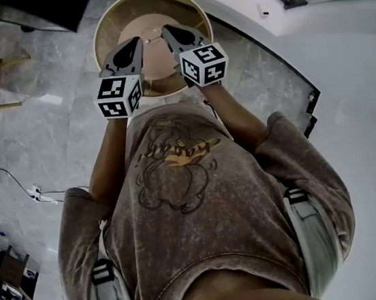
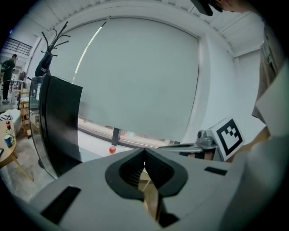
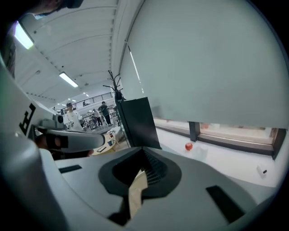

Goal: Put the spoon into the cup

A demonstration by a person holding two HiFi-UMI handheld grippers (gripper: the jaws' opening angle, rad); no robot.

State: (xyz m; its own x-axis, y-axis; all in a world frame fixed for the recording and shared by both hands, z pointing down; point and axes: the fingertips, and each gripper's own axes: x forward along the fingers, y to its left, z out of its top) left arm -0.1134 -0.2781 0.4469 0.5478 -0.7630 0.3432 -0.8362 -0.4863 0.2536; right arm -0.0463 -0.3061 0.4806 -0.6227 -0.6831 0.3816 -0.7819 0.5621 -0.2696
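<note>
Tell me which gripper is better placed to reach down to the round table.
Right, narrowly. The left gripper and right gripper hang side by side over the round table, both shut and empty, but the right one's tip reaches further across it.

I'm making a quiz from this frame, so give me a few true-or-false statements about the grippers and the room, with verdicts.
1. The right gripper has its fingers together with nothing between them. True.
2. The left gripper holds a spoon. False: its fingers are together and empty.
3. In the head view, both grippers reach over the round table. True.
4. In the right gripper view, the black panel stands right of the red ball. False: it stands left of it.
</note>
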